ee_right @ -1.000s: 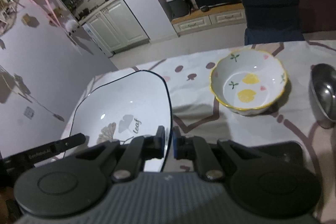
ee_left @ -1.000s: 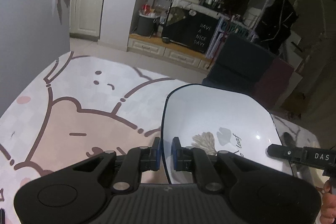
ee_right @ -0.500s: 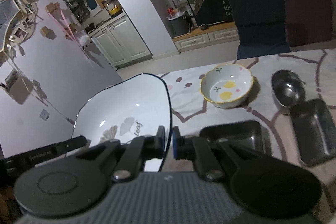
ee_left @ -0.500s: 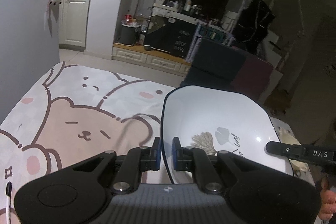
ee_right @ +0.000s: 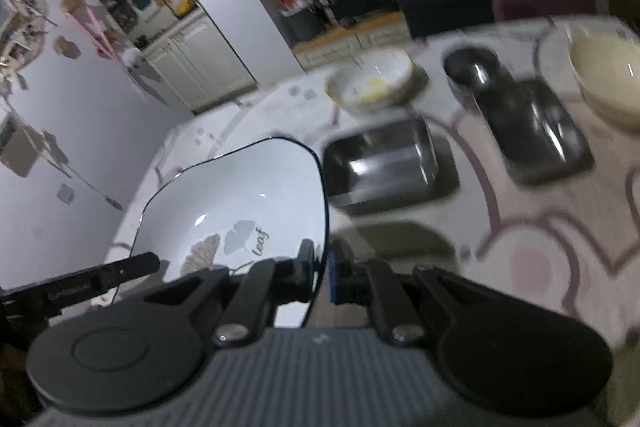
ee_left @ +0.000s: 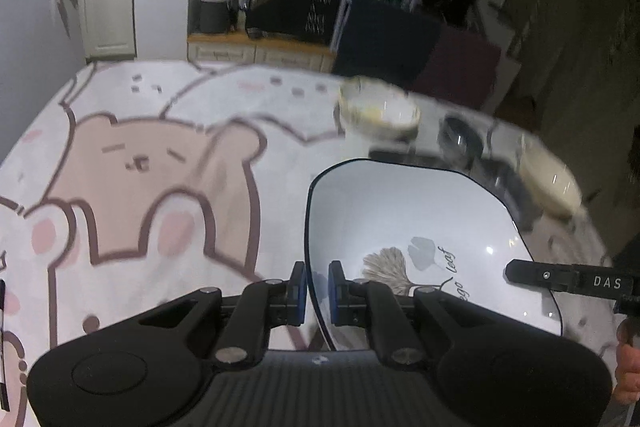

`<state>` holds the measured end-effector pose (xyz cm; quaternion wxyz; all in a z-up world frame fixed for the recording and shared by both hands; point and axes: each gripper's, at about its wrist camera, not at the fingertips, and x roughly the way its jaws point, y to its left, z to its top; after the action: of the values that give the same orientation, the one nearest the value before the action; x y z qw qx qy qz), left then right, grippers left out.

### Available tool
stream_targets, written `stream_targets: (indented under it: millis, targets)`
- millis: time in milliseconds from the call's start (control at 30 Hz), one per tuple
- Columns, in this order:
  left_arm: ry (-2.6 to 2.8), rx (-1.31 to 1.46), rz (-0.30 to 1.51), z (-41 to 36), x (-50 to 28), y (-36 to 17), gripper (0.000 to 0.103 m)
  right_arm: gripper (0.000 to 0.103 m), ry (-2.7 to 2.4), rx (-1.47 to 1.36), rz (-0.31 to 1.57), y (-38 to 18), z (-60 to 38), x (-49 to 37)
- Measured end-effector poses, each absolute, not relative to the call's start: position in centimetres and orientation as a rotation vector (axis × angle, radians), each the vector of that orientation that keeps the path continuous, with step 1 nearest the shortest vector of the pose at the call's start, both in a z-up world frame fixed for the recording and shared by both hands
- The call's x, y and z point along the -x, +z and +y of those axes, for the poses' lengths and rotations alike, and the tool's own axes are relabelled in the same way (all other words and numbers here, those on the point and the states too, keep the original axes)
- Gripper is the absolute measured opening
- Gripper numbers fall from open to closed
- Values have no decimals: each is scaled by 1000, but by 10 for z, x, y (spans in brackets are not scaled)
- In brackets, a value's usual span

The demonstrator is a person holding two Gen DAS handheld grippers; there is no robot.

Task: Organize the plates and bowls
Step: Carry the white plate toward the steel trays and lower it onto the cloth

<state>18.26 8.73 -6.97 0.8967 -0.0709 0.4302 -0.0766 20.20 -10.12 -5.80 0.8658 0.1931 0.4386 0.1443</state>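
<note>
Here, a table covered by a bear-print cloth (ee_left: 132, 167) fills both wrist views. Above it, clear of the cloth, is a white plate (ee_left: 404, 227) with a dark rim and a leaf motif lettered "leaf", held between the two grippers. The left gripper (ee_left: 317, 293) is clenched on the plate's left rim, one blue pad on each side of the edge. The right gripper (ee_right: 323, 273) grasps the opposite rim in the same manner; its finger also shows at the right edge of the left wrist view. Beyond the plate, toward the far side of the table, stand the remaining vessels, all blurred. A cream bowl (ee_right: 606, 83) stands at far right. Two rectangular metal trays lie side by side, the nearer tray (ee_right: 384, 163) just beside the plate's far edge and the second tray (ee_right: 536, 131) to its right. A scalloped bowl (ee_right: 370, 79) with yellow markings stands near the table's far edge. A small round metal bowl (ee_right: 472, 71) touches the second tray's far end.
</note>
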Motion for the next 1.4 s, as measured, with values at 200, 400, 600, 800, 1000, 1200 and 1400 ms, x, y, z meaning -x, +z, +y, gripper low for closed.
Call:
stream_targets:
  millis: [200,400,600,800,1000,1200,1400]
  targets:
    - [-149,152,981,90,-187,-106,12,10,256,-389,1013,-99,-93,-201]
    - [-139,160,1013,93,-192,-122,12,10,252,-343,1049,-112,-82,-206]
    - [-128,153,1041,93,-198,-133,12,10,244,-335,1080,-124,-78,-208]
    - [-118,157,1049,94,-208,-141,13,11,237,-316,1091,-130,-72,-212]
    - [-109,158,1055,96,-215,-146,14,11,232,-304,1102,-133,-67,-214]
    - [-100,160,1056,96,-222,-151,15,11,223,-304,1100,-135,-64,-218]
    - [-102,134,1078,94,-223,-155,17,11,224,-283,1122,-137,-60,-219]
